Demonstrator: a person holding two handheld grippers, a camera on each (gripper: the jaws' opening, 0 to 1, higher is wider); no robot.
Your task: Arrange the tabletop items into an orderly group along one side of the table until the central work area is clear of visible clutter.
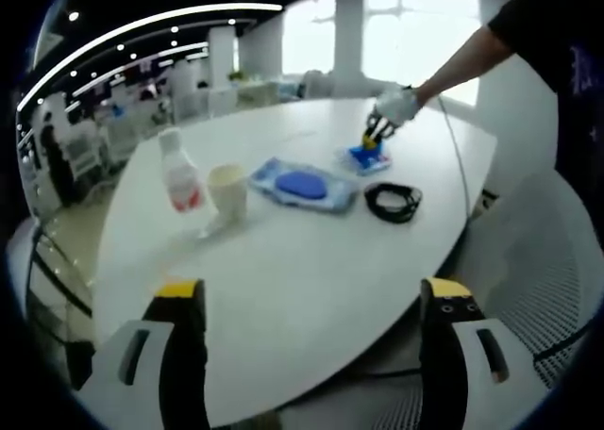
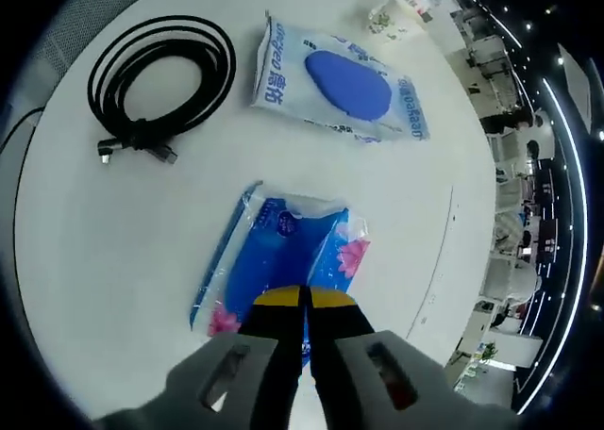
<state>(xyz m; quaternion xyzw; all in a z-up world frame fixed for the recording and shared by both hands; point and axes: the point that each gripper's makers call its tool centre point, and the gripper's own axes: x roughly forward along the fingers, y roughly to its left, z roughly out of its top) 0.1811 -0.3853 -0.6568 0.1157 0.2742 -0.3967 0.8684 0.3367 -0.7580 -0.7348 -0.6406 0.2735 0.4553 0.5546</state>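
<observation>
In the right gripper view my right gripper [image 2: 303,298] is shut on the near edge of a small blue tissue packet [image 2: 283,246] that lies on the white table [image 2: 104,251]. Beyond it lie a coiled black cable [image 2: 160,72] and a larger wet-wipes pack [image 2: 344,81] with a blue oval lid. In the left gripper view my left gripper [image 1: 311,293] hangs open over the table's near edge, holding nothing. Farther off stand a clear bottle [image 1: 179,171] with a red label and a cream cup [image 1: 227,190], then the wipes pack [image 1: 304,185], the cable [image 1: 393,201] and the tissue packet [image 1: 366,158] under the right gripper [image 1: 377,133].
A gloved hand [image 1: 398,103] and dark sleeve reach in from the right. A white mesh chair [image 1: 528,260] stands at the table's near right edge. Bare tabletop [image 1: 302,270] spreads between my left gripper and the items. Office desks and chairs fill the background.
</observation>
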